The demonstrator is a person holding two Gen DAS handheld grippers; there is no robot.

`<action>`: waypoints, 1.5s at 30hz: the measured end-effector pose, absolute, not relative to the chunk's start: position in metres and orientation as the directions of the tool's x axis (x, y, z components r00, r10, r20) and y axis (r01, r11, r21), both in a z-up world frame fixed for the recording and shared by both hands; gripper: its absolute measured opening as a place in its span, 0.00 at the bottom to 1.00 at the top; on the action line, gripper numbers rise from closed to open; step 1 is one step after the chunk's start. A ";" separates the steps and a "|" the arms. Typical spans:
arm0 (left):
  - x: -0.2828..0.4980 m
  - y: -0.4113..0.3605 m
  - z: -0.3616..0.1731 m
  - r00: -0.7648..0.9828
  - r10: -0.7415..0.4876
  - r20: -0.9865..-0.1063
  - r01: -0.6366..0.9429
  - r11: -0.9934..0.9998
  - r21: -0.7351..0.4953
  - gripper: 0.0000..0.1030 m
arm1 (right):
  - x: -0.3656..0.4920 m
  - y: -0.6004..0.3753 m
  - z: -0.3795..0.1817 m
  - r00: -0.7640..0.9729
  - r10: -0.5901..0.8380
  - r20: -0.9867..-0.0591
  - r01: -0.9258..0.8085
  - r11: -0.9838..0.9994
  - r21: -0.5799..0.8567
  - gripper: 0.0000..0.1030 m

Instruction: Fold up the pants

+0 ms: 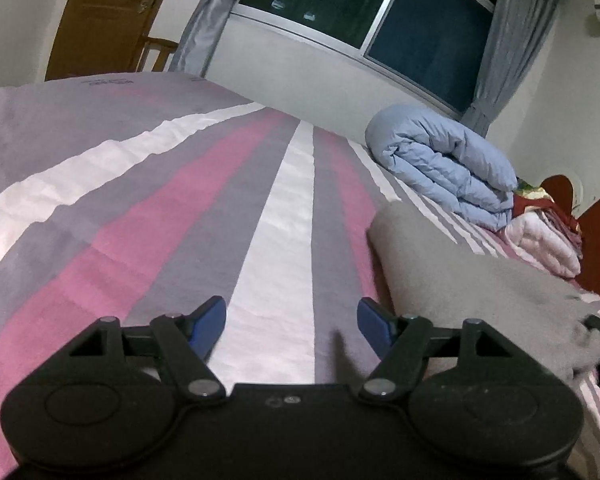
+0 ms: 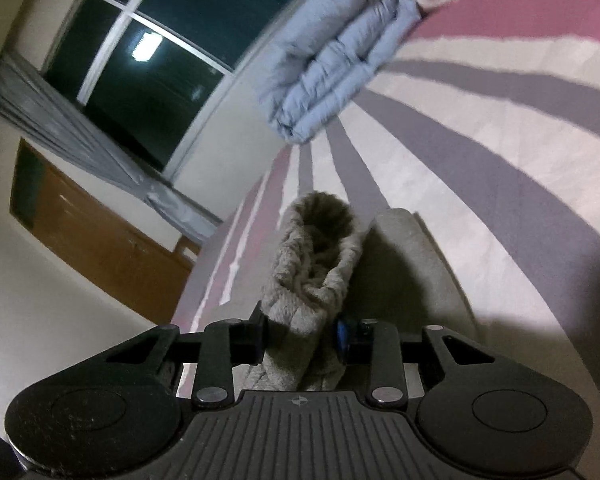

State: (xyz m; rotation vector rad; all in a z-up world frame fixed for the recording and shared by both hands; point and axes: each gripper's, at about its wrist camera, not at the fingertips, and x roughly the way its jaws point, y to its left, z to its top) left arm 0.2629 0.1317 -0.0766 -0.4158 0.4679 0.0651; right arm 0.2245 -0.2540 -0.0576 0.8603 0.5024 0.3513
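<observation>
Right hand-held gripper (image 2: pixel 300 340): closest to my lens; I had it closed on a bunched wad of the pants (image 2: pixel 312 264), fuzzy lining outward, lifted off the bed (image 2: pixel 480 152) and tipped at an angle.
Bed: largest thing in sight; its pink, grey and white striped sheet carried everything.
Pants: grey and soft; the rest lay on the bed as a smooth, rounded fold just beyond my grip. From my left camera they sat to the right of that hand-held gripper, near the bed's edge.
Blue duvet (image 1: pixel 444 168): rolled up against the wall side, well apart from the pants.
Pink and red bedding (image 1: pixel 548 236): a small heap just beside the duvet.
Left hand-held gripper (image 1: pixel 292 322): I held it wide open over the stripes, with nothing in it and nothing touching its fingers.
Done so far: I judged one fold to be in, since a doubled layer showed on the bed.
Left to do: I judged the held end not yet laid down; the bundle looked loose and uneven, so more folding and flattening seemed to remain.
Unclear: which end of the pants I gripped, waist or cuff, I could not tell.
</observation>
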 end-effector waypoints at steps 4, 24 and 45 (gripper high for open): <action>0.260 0.133 -0.078 0.887 -0.042 -0.460 -0.153 0.913 -0.377 0.65 | 0.211 -0.252 -0.068 0.850 0.425 -0.312 -0.038 0.640 0.767 0.32; 0.238 0.108 -0.065 0.889 -0.005 -0.457 -0.118 0.964 -0.239 0.68 | 0.186 -0.277 -0.080 0.894 0.347 -0.284 -0.072 0.737 0.673 0.51; 0.230 0.040 -0.074 0.888 -0.018 -0.459 -0.003 0.999 -0.045 0.69 | 0.095 -0.255 -0.065 0.958 0.121 -0.259 0.005 0.899 0.438 0.76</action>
